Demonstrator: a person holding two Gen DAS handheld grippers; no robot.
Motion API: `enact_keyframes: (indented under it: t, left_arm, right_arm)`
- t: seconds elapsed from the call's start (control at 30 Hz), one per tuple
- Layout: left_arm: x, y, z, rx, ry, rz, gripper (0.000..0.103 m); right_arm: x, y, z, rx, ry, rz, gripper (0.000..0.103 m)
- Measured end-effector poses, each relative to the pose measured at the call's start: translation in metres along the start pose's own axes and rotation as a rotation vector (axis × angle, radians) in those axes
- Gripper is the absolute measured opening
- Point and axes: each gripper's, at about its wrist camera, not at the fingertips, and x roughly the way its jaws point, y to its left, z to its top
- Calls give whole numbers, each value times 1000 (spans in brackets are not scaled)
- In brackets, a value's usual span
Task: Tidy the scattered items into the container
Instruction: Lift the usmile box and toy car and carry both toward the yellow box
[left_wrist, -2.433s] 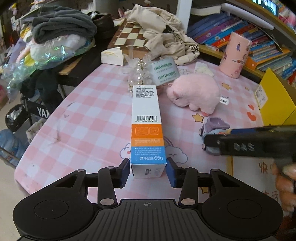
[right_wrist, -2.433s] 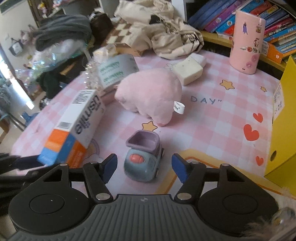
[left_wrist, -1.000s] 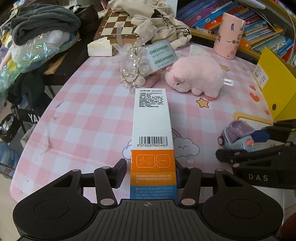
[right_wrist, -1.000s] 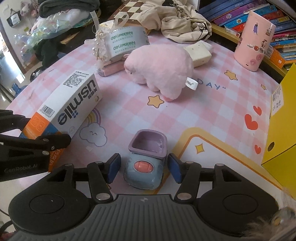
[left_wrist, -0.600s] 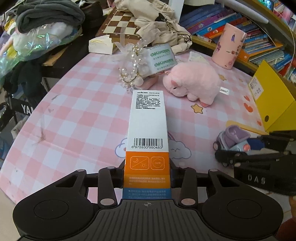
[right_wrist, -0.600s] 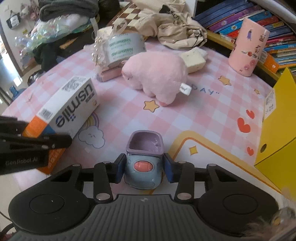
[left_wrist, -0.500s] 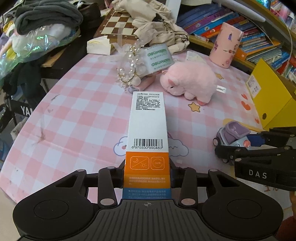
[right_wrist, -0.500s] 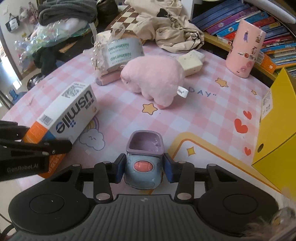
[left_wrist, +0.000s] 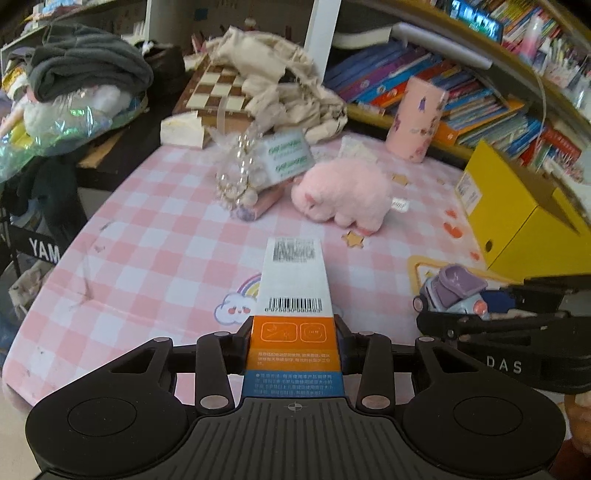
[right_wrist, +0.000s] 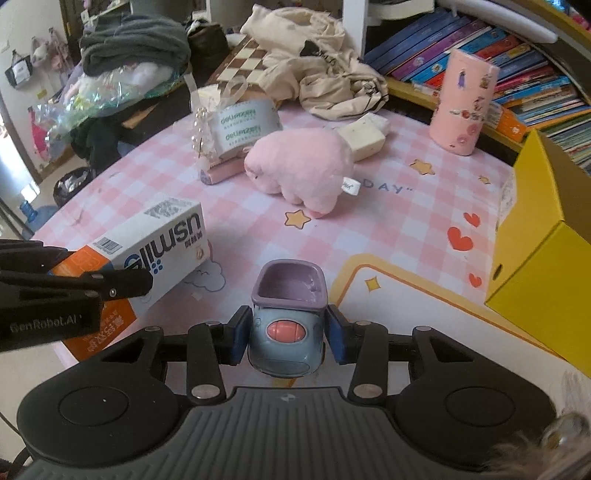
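Observation:
My left gripper (left_wrist: 293, 341) is shut on a long white, orange and blue toothpaste box (left_wrist: 293, 295), whose far end tilts up off the pink checked tablecloth (left_wrist: 147, 258). The same box (right_wrist: 147, 247) shows at the left of the right wrist view, with the left gripper's fingers (right_wrist: 122, 284) around it. My right gripper (right_wrist: 288, 334) is shut on a small blue-grey toy car with a purple tub (right_wrist: 288, 306), lifted a little above the cloth. That car (left_wrist: 452, 291) also appears at the right of the left wrist view. A yellow box container (right_wrist: 543, 258) stands open at the right.
A pink plush pig (right_wrist: 301, 168), a tape roll with a bead string (right_wrist: 240, 123), a pale soap-like block (right_wrist: 364, 136) and a pink patterned cup (right_wrist: 463, 103) lie further back on the table. Books line the shelf behind; clothes and a chessboard (right_wrist: 245, 64) sit at the far left.
Both grippers closed on their items, the left on the box and the right on the toy car. Both have since risen, and the box's far end has tipped up.

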Motion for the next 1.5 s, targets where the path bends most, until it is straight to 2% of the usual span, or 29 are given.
enact_keyframes:
  t: [0.2, 0.67, 0.97, 1.5]
  left_arm:
    - [-16, -5, 1, 11, -38, -60, 38]
    - [-50, -24, -3, 135, -131, -172, 38]
    - [-58, -33, -12, 202, -125, -246, 38]
    - [-53, -55, -12, 249, -114, -311, 38]
  right_arm:
    - [-25, -2, -10, 55, -48, -28, 40]
    - [-73, 2, -40, 154, -126, -132, 40]
    - [-92, 4, -62, 229, -147, -201, 40]
    - [-106, -15, -77, 295, -147, -257, 40]
